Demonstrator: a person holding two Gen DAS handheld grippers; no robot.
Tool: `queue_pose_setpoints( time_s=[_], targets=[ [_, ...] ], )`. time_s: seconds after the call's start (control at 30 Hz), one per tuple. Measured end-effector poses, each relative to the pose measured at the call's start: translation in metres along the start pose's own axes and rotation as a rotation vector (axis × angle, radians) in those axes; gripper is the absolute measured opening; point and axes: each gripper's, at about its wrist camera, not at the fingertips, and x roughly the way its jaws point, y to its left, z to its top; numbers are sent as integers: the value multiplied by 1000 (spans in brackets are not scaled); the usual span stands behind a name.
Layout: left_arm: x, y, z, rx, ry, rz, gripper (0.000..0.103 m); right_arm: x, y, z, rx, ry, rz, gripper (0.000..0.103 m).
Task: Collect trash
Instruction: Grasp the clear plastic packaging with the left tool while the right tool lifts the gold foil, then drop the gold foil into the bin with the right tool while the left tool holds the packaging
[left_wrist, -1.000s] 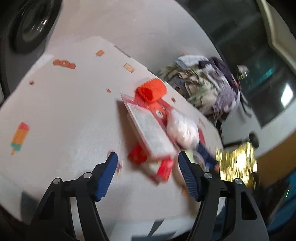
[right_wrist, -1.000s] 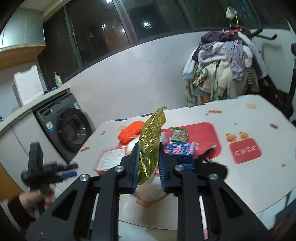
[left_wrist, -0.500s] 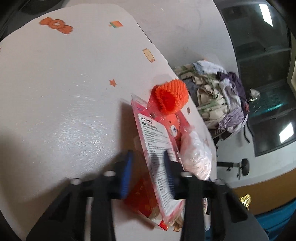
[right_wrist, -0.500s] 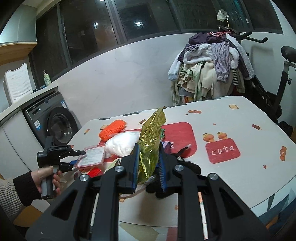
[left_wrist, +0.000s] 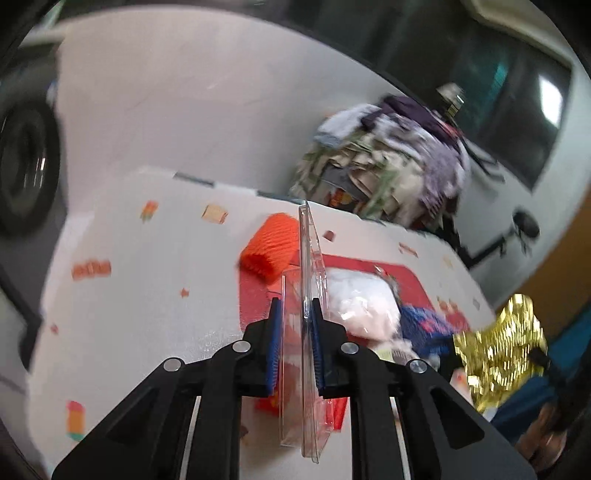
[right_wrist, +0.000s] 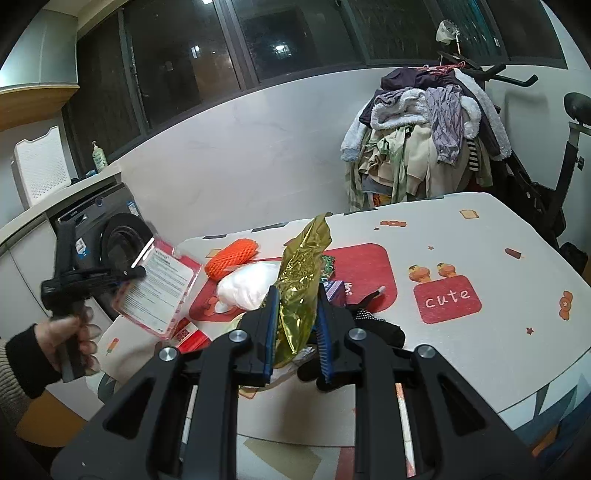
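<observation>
My left gripper (left_wrist: 294, 339) is shut on a clear plastic blister pack (left_wrist: 308, 325), seen edge-on and lifted off the table. In the right wrist view that same blister pack (right_wrist: 157, 288) shows its red card with white label, hanging tilted from the left gripper (right_wrist: 123, 282) held by a hand. My right gripper (right_wrist: 295, 325) is shut on a crumpled gold foil wrapper (right_wrist: 301, 280) that sticks up between the blue pads. On the table lie an orange foam net (right_wrist: 231, 258), a white plastic bag (right_wrist: 247, 286), a blue packet (right_wrist: 336, 291) and a black glove (right_wrist: 373, 326).
The white table (right_wrist: 480, 350) carries red cartoon prints. A red packet (right_wrist: 192, 338) lies near its left edge. A washing machine (right_wrist: 107, 236) stands left, a rack heaped with clothes (right_wrist: 424, 136) behind the table, and an exercise bike (right_wrist: 561, 177) at right.
The left gripper closed on the blister pack, lifted it off the table and rolled so the pack now stands on edge. The right gripper keeps hold of the gold wrapper, shifted slightly.
</observation>
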Motion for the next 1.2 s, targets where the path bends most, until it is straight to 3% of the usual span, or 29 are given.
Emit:
queue_pose_setpoints(
  time_s=[0.2, 0.47, 0.67, 0.97, 1.2],
  targets=[
    [-31, -31, -18, 62, 27, -55, 15, -15, 9, -3, -25, -2, 22, 22],
    [-65, -73, -76, 166, 72, -105, 15, -39, 21, -19, -68, 18, 59, 22],
    [-84, -82, -111, 159, 88, -141, 15, -54, 31, -41, -110, 73, 101, 22],
    [-104, -94, -150, 207, 125, -167, 15, -67, 42, -87, -222, 234, 156, 22],
    [-107, -95, -163, 211, 139, -176, 15, -51, 46, -123, -231, 457, 221, 22]
  ],
)
